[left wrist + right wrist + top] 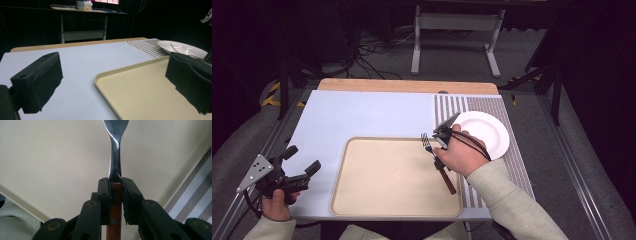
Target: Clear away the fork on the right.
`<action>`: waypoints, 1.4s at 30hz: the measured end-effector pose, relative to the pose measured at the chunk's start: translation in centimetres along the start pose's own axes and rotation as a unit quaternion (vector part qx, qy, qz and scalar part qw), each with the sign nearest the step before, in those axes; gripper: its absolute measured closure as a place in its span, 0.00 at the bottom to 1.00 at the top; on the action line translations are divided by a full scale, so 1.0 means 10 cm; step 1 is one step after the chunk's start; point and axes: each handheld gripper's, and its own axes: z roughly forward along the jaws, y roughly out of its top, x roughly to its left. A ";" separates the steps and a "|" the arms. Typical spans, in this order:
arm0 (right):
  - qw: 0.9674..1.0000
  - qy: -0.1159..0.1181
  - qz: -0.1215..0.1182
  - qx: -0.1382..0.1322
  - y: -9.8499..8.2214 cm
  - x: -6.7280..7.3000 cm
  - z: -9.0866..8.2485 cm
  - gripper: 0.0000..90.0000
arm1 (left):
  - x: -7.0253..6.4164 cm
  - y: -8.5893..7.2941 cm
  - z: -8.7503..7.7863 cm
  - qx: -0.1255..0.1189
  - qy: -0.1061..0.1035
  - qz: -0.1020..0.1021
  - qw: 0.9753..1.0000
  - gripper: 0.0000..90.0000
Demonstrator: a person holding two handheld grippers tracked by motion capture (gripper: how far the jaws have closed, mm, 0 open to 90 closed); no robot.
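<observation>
A fork [436, 156] with a steel head and a brown wooden handle hangs over the right part of the beige tray [377, 180]. My right gripper [439, 162] is shut on it, with the pads [104, 195] pressing the handle [115, 202] just below the steel neck. The tines point toward the far side of the table. My left gripper [301, 159] stands open at the table's front left corner, over the pale blue mat, with nothing between its fingers [37, 80]. A white plate [484, 131] lies on the striped placemat to the right of the tray.
The striped placemat [507, 150] runs along the right side of the table. A wooden board edge [407, 86] lines the far side. Beyond it stand a white frame [457, 30] and cables on the floor.
</observation>
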 end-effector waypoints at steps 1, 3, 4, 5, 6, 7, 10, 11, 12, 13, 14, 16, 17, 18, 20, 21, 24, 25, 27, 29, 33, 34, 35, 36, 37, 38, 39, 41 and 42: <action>1.000 0.000 0.002 0.003 0.00 0.00 0.02 0.86 | 0.00 0.00 0.00 0.000 0.000 -0.001 1.000 0.02; 1.000 -0.002 0.005 0.009 0.01 0.00 0.06 0.86 | 0.00 0.00 0.00 0.000 0.000 -0.001 1.000 0.02; 1.000 -0.004 0.007 0.011 0.01 0.01 0.08 0.86 | 0.00 0.00 0.00 0.000 0.000 -0.001 1.000 0.02; 1.000 -0.005 0.006 0.014 0.01 0.01 0.10 0.86 | 0.00 0.00 0.00 -0.001 0.001 -0.003 1.000 0.02; 1.000 -0.006 0.007 0.016 0.02 0.01 0.12 0.86 | 0.00 0.00 0.00 -0.001 0.001 -0.004 1.000 0.02; 1.000 -0.007 0.010 0.019 0.02 0.01 0.14 0.86 | 0.00 0.00 0.00 -0.001 0.001 -0.004 1.000 0.02; 1.000 -0.011 0.014 0.025 0.02 0.01 0.20 0.86 | 0.00 0.00 0.00 -0.001 0.001 -0.005 1.000 0.02; 0.999 -0.011 0.017 0.027 0.02 0.01 0.21 0.86 | 0.00 0.00 0.00 -0.001 0.001 -0.005 1.000 0.02; 0.999 -0.012 0.016 0.029 0.02 0.01 0.23 0.86 | 0.00 0.00 0.00 -0.001 0.001 -0.005 1.000 0.02; 0.999 -0.012 0.016 0.029 0.02 0.01 0.23 0.86 | 0.00 0.00 0.00 -0.001 0.001 -0.005 1.000 0.02; 0.999 -0.012 0.017 0.032 0.02 0.01 0.25 0.86 | 0.00 0.00 0.00 -0.001 0.001 -0.005 1.000 0.02; 0.999 -0.011 0.019 0.035 0.02 0.00 0.28 0.86 | 0.01 0.00 0.00 0.000 0.000 -0.004 1.000 0.02; 0.999 -0.014 0.019 0.036 0.01 0.00 0.28 0.86 | 0.01 0.00 0.00 0.000 0.000 -0.004 1.000 0.02; 0.999 -0.014 0.022 0.037 0.01 -0.01 0.29 0.86 | 0.01 0.00 0.00 0.001 -0.001 -0.004 1.000 0.02; 0.999 -0.014 0.026 0.037 0.01 -0.02 0.31 0.86 | 0.00 0.00 0.00 0.000 0.000 -0.004 1.000 0.02; 0.999 -0.014 0.026 0.037 0.01 -0.02 0.31 0.86 | 0.00 0.00 0.00 0.000 0.000 -0.004 1.000 0.02; 0.999 -0.015 0.030 0.039 0.01 -0.03 0.33 0.86 | 0.00 0.00 0.00 -0.001 -0.001 -0.006 1.000 0.02; 0.999 -0.015 0.030 0.039 0.00 -0.03 0.33 0.86 | 0.00 0.00 0.00 -0.001 -0.001 -0.006 1.000 0.02; 0.999 -0.015 0.031 0.041 0.00 -0.03 0.35 0.86 | 0.00 0.00 0.00 0.000 -0.001 -0.006 1.000 0.02; 0.998 -0.014 0.035 0.045 0.00 -0.03 0.36 0.86 | 0.01 0.00 0.00 0.000 -0.001 -0.005 1.000 0.02; 0.998 -0.014 0.037 0.046 0.00 -0.03 0.39 0.86 | 0.01 0.00 0.00 0.001 0.000 -0.004 1.000 0.02; 0.998 -0.015 0.038 0.047 -0.01 -0.03 0.40 0.86 | 0.01 0.00 0.00 0.001 -0.001 -0.004 1.000 0.02; 0.998 -0.016 0.041 0.047 -0.01 -0.02 0.40 0.86 | 0.01 0.00 0.00 0.000 0.000 -0.006 1.000 0.02; 0.998 -0.016 0.042 0.047 0.00 -0.02 0.41 0.86 | 0.01 0.00 0.00 0.000 0.000 -0.006 1.000 0.02; 0.998 -0.014 0.043 0.047 0.00 -0.03 0.41 0.86 | 0.01 0.00 0.00 0.000 -0.001 -0.006 1.000 0.02; 0.998 -0.014 0.046 0.047 0.00 -0.03 0.41 0.86 | 0.00 -0.01 0.01 0.001 -0.001 -0.006 1.000 0.02; 0.998 -0.015 0.045 0.048 0.00 -0.03 0.41 0.86 | 0.01 -0.01 0.00 0.002 -0.001 -0.004 1.000 0.02; 0.998 -0.014 0.047 0.048 -0.01 -0.04 0.42 0.86 | 0.01 0.00 0.01 0.002 -0.001 -0.004 1.000 0.02; 0.998 -0.014 0.047 0.048 -0.01 -0.04 0.42 0.86 | 0.01 -0.01 0.01 0.002 -0.001 -0.004 1.000 0.02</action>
